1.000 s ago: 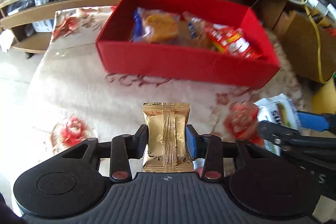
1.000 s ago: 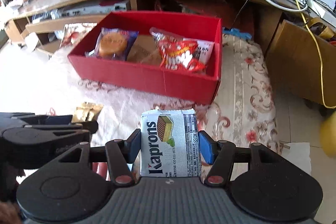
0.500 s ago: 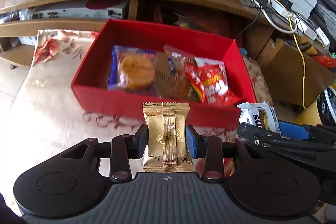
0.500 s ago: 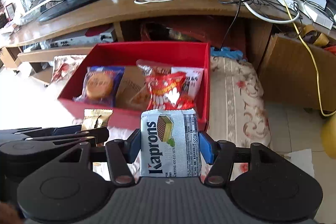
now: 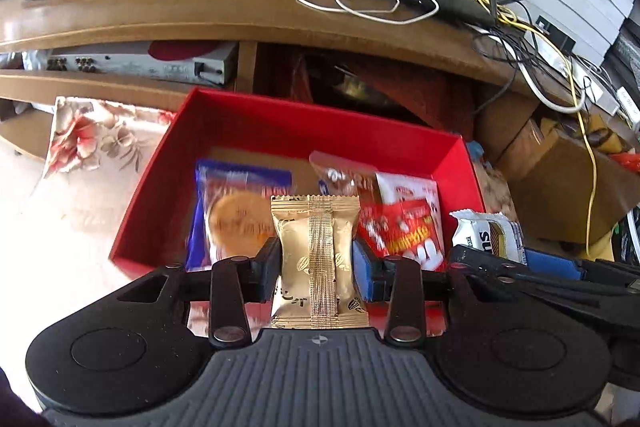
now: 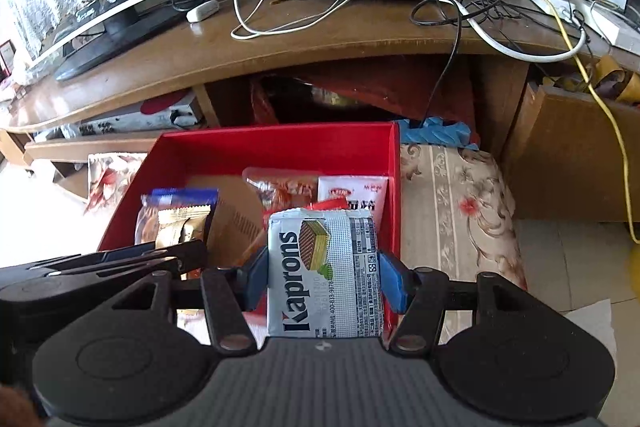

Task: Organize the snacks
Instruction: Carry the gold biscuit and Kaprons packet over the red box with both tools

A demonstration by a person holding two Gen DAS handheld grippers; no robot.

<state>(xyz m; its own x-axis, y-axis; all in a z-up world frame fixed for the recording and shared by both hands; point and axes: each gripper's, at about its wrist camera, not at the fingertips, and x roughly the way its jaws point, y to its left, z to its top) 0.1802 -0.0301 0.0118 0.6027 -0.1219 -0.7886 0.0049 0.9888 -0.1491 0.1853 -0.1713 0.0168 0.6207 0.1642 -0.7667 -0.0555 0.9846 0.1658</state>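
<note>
We have the red box (image 5: 256, 123) right ahead of and below both grippers, open side up, its long axis running across our line of reach, sitting on the floral cloth (image 6: 460, 195) in front of the wooden TV stand (image 5: 200, 11). Inside it lie a blue-wrapped round cake (image 5: 236, 211), a red snack bag (image 5: 404, 227) and a white sachet (image 6: 352, 193).

Our left gripper (image 5: 316, 259) is clamped on the gold-foil pastry packet (image 5: 316, 259), held upright with its long axis pointing away from us toward the box, crimped end forward. Our right gripper (image 6: 324, 275) is clamped on the Kaprons wafer pack (image 6: 324, 275), also standing lengthwise along the fingers.

The two sit side by side, the wafer pack just to the right of the gold packet. Both packets already overlap the box's near wall in view, so we judge the drop is close; neither hand looks clearly nearer.
</note>
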